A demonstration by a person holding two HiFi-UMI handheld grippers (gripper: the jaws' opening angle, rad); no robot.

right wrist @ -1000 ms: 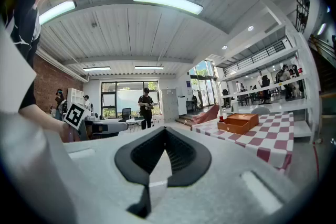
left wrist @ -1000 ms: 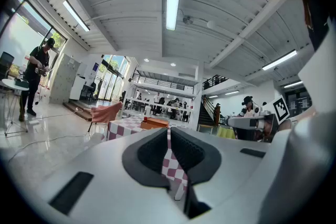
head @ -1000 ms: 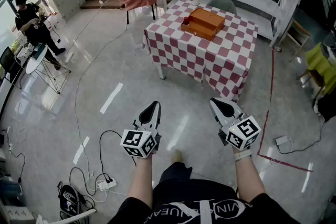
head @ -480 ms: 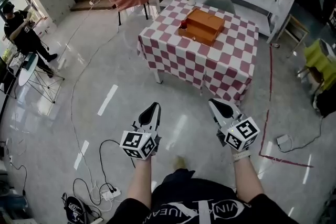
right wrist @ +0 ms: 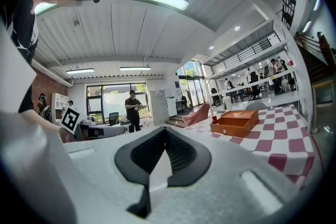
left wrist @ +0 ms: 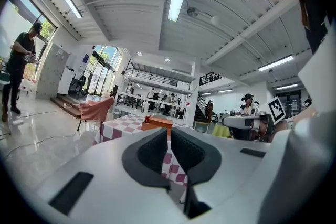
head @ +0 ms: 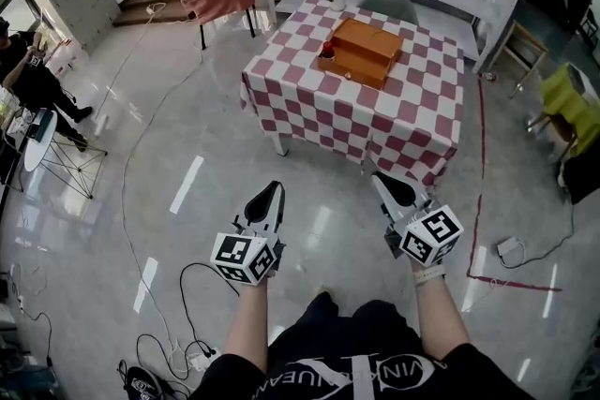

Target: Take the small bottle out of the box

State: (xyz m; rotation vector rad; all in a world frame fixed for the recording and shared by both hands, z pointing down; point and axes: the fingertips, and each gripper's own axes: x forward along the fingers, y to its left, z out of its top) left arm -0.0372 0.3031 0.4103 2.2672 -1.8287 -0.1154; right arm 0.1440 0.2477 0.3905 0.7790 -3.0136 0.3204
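Far off, the checkered surface (head: 375, 112) bears the box (head: 364, 50) and small bottle (head: 328, 48), so the left gripper (head: 271, 189) and right gripper (head: 383, 182) point there, pressed together, empty.

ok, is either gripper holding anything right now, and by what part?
Nothing. Left gripper and right gripper are shut, empty; the box sits on the table ahead, untouched.

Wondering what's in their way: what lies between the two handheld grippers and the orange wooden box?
Head view: only bare glossy grey floor, then the red-and-white checked tablecloth, lies before the orange wooden box.
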